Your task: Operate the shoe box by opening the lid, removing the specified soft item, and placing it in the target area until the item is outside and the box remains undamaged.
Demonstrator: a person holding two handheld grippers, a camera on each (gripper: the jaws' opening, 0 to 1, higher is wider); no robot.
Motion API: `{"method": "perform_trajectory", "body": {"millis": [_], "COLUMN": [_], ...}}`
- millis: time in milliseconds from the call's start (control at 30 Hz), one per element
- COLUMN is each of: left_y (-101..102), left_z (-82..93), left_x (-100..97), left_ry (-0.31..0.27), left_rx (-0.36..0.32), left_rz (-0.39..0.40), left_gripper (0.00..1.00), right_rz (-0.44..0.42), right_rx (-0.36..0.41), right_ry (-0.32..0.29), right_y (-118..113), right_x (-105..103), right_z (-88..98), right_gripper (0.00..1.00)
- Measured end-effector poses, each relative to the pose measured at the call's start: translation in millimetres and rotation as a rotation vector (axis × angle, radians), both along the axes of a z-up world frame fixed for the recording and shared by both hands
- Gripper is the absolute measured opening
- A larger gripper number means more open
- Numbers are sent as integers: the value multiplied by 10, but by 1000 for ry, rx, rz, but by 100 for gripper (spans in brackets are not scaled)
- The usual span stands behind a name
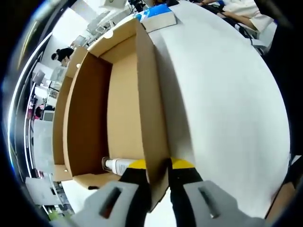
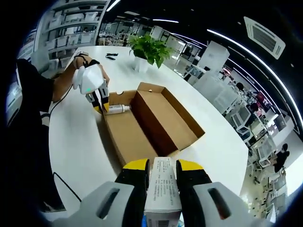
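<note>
A brown cardboard shoe box (image 1: pixel 90 109) lies open on the white table (image 1: pixel 222 94), its lid folded back beside it. My left gripper (image 1: pixel 158 164) is shut on the box's side wall near one end. A white bottle (image 1: pixel 116 165) lies inside at that end. In the right gripper view, the box (image 2: pixel 130 137) runs away from me, with the bottle (image 2: pixel 118 109) at its far end and the left gripper (image 2: pixel 100 105) there in a person's hand. My right gripper (image 2: pixel 163 165) is shut on a white printed soft pack (image 2: pixel 163 189), just outside the near end. That pack (image 1: pixel 158 18) is blue and white.
A potted green plant (image 2: pixel 149 49) stands at the far side of the table (image 2: pixel 80 142). A person in black (image 2: pixel 28 109) stands at the left edge. Desks and shelves fill the room beyond. Bare table lies on both sides of the box.
</note>
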State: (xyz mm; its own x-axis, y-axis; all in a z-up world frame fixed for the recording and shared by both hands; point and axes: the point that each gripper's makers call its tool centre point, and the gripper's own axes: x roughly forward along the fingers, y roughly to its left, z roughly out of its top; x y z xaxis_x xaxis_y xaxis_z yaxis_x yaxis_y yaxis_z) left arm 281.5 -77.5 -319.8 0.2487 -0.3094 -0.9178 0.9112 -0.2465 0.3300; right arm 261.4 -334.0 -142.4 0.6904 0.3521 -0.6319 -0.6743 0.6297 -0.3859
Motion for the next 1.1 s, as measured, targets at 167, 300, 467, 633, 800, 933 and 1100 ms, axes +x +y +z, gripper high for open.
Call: {"method": "perform_trajectory", "body": {"millis": [167,300,467,633,800,933,1100], "left_y": [2,3,1,-1,0,1,1], "left_z": [4,3,3,2,1,1,0], "left_x": [0,-1,-1,-5,-8,-6,-4], "left_ry": [3,3,3,2,2,2,1], "left_rx": [-2,0,0,0,1,1,1], "left_rz": [-2,-2,-1,1,3,3,3], "left_gripper": [12,12,12,12,12,12,12], "right_rz": [-23,-42,-55,-67,-74,-85,-87], "right_rx": [4,12,15,25,30,47,55], "right_ry": [1,0,6,15,21,32,51], "right_y": [-113,-207,-262,-314,-348,-372,-384], "right_x": [-37,-76,-128,-161,-173,-181,-220], "right_z": [-9,-23,-78,-152,-198,-269,-393], "right_gripper": [22,22,22,22,22,22,22]}}
